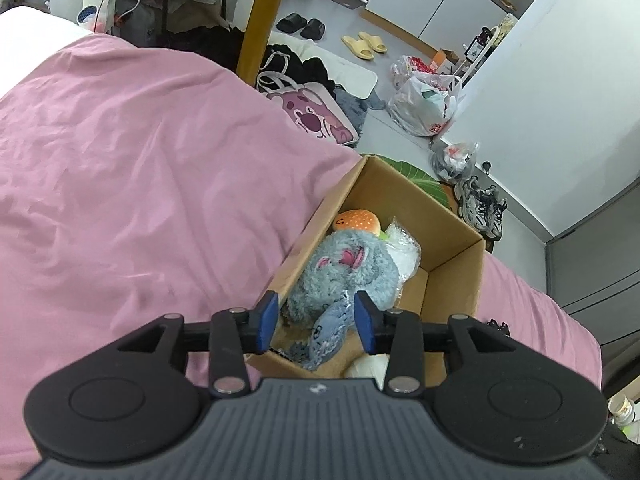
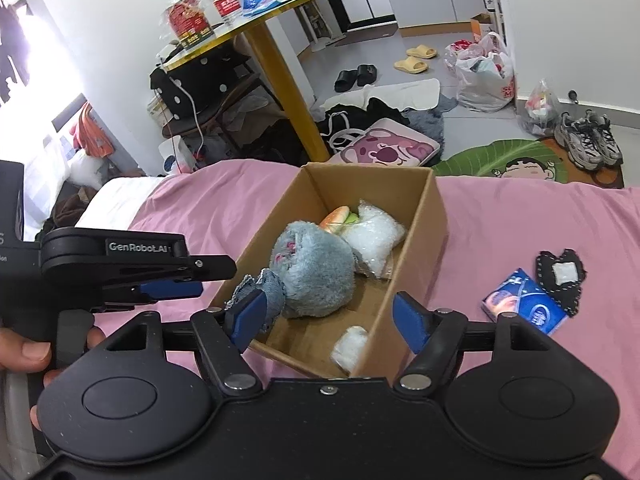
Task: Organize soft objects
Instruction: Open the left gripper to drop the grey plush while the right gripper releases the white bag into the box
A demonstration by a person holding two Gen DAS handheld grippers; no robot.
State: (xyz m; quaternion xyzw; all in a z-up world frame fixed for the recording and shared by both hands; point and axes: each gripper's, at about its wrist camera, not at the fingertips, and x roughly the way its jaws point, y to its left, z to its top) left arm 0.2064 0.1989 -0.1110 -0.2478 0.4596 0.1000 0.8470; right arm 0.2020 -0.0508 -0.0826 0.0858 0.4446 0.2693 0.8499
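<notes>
your left gripper [image 2: 172, 289] reads "genrobot.ai" on its side, seen only from the right wrist; its fingers stand apart, clear of the denim piece on the grey plush [image 1: 340, 276] in the cardboard box [image 2: 434, 220]. your right gripper [image 2: 328, 316] is spread, empty. that view alone shows a blue packet [image 2: 524, 306] on the pink bed cover [image 1: 140, 184].
</notes>
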